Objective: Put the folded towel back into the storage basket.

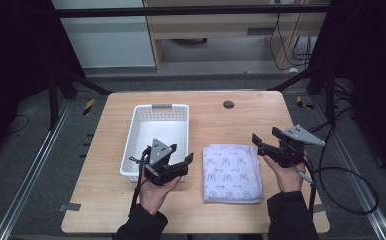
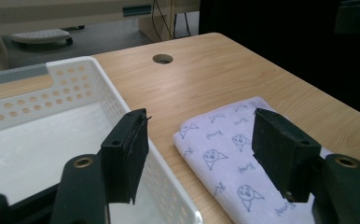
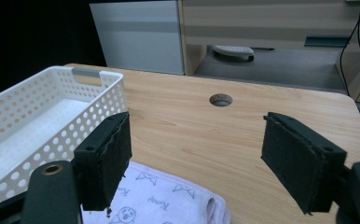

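High view: I hold my two tongs either side of the folded cloth (image 1: pixel 232 173) on the surface (image 1: pixel 216 120).
Basket (image 1: pixel 154 137): white, perforated, nothing in it, far left, just beside the cloth.
Left tongs (image 1: pixel 187 162): spread wide and gripping nothing; they hang over the basket's near right corner, pointing right at the cloth's left edge.
Cloth: lies flat at centre, its long axis running away from me, between both hands.
Right tongs (image 1: pixel 259 142): released, nothing in them, pointing left at the cloth's far right corner.
Nearer hand: I judge both about equally close; the left sits closer to the basket.
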`<action>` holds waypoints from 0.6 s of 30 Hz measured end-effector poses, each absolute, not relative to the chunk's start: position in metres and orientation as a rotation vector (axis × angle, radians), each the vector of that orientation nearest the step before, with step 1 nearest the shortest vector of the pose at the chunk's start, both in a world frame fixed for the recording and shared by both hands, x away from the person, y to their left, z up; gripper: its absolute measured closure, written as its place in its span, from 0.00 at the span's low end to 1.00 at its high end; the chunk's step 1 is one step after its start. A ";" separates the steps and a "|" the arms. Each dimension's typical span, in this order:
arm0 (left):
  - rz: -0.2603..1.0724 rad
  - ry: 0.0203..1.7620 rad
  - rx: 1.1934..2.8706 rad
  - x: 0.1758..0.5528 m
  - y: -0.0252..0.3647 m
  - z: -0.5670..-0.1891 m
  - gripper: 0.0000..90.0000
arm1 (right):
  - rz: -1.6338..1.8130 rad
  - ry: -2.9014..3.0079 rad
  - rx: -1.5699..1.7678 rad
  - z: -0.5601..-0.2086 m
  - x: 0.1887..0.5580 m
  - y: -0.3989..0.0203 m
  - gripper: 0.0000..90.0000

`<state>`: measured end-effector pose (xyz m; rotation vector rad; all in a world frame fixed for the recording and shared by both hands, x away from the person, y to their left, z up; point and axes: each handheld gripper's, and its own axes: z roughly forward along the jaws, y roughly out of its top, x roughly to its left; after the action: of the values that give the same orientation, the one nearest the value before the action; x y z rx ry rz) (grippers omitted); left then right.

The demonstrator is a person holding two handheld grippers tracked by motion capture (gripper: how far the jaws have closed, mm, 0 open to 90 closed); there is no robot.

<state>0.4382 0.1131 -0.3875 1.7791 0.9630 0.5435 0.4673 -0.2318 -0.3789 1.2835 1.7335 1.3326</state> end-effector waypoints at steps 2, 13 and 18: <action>0.536 0.963 1.787 0.438 0.109 -0.389 0.40 | 1.322 1.743 1.286 -0.381 0.470 -0.230 0.27; 0.500 0.951 1.824 0.434 0.086 -0.399 0.41 | 1.277 1.779 1.317 -0.396 0.484 -0.226 0.27; 0.479 0.945 1.840 0.432 0.077 -0.404 0.41 | 1.257 1.801 1.339 -0.404 0.489 -0.225 0.27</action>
<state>0.4318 0.0773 -0.4044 1.8401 0.9452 0.4791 0.4890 -0.2253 -0.4037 1.3386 1.8013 1.2569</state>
